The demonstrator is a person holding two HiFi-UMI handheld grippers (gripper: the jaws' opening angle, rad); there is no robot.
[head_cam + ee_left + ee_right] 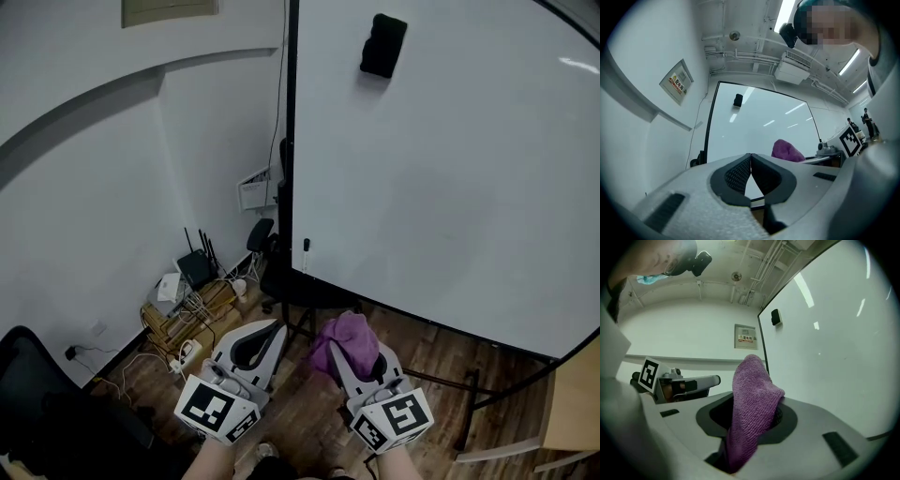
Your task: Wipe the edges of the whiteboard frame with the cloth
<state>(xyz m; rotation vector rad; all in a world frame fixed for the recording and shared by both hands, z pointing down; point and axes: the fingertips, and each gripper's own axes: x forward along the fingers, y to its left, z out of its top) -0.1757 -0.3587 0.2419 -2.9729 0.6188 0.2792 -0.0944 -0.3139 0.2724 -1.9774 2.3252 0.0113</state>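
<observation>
Holding the white two-jaw right gripper (351, 354) low, jaws clamped on a purple terry cloth (752, 390). Just left of it and level with it, the matching white left gripper (750, 158), jaws pressed together on nothing.

Ahead of and above both grippers, well apart from them, a large white whiteboard (441, 178) in a thin black frame (292, 141), with the frame's left edge rising straight up ahead of the gap between the two grippers. High on the board, far above the right gripper, a black block eraser (382, 45) stuck to the surface. Just ahead of the grippers, under the board's lower left corner, dark stand legs (298, 323) across a brown wooden plank floor (422, 342). Ahead and left of the left gripper, against the white wall, a black router with upright antennas (196, 266) amid a tangle of cables. Nearer, at far left, a black chair (37, 403).

As for the cloth: bunched upward out of the right jaws in a rounded fold, looped texture plain to see, lower end trailing down between the jaws, well apart from the frame.
</observation>
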